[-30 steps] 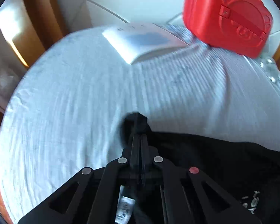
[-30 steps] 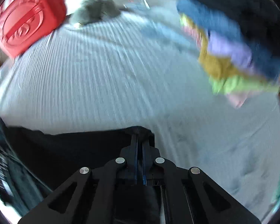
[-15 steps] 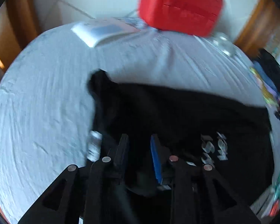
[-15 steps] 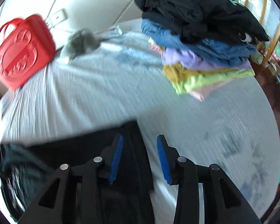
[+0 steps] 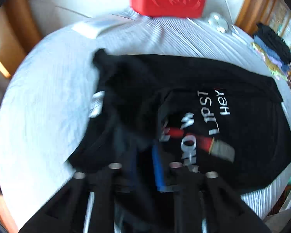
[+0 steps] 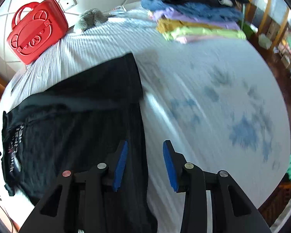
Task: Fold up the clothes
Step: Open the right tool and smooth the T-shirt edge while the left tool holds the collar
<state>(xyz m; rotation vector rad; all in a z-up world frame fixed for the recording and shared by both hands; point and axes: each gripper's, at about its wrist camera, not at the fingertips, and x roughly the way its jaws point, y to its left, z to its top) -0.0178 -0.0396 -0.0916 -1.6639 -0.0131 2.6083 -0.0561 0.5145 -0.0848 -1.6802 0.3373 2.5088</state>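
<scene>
With both my left gripper (image 5: 145, 161) and right gripper (image 6: 145, 162) released, the black shirt's (image 5: 184, 97) loosely dropped twelve-o'clock edge may bunch or slide back, spoiling the fold.

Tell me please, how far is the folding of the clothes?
Done: a stack of folded garments stands at the far side of the striped bed sheet. In hand: nothing; the black printed T-shirt lies partly folded, and the left gripper and right gripper have just opened, empty. Left: finish and stack it.
</scene>
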